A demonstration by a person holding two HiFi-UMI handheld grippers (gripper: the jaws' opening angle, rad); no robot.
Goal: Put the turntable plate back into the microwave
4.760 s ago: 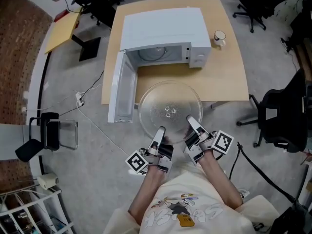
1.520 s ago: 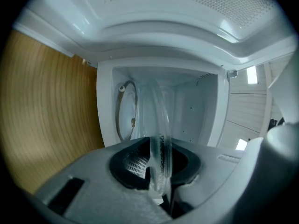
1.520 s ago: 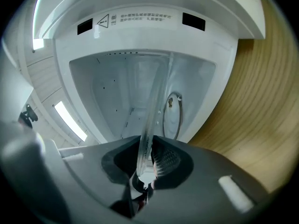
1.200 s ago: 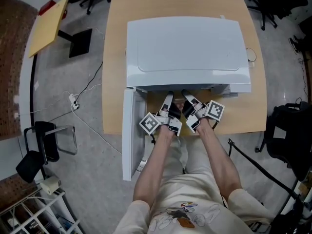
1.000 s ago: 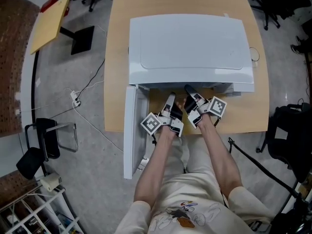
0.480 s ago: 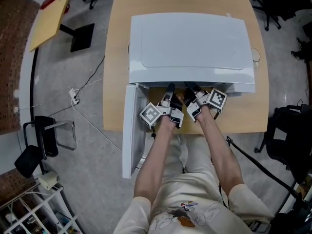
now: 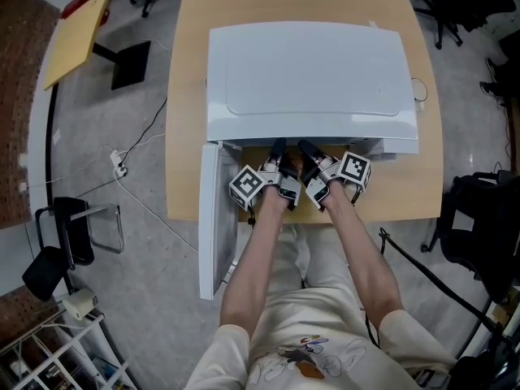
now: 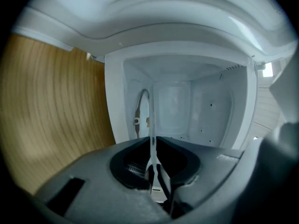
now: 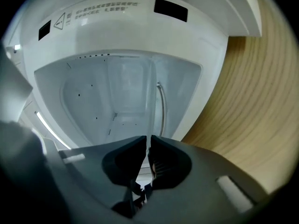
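In the head view, the left gripper (image 7: 279,151) and right gripper (image 7: 307,149) are reaching side by side into the mouth of the microwave (image 7: 309,71), whose door (image 7: 213,218) is hanging open at the left.

In the left gripper view, the jaws have just been closing and are standing nearly together, clamping the thin glass rim of the turntable plate (image 8: 150,125), which is running edge-on from the tips into the white cavity (image 8: 196,106).

In the right gripper view, the jaws have likewise been closing and are pinching the same plate, its curved rim (image 9: 162,108) showing inside the cavity.

The cavity floor is lying behind the jaws, so the plate is possibly not seated yet. The step probably calls for keeping both grips level, lowering together, centring the plate on the floor, and letting go only once it is resting flat.
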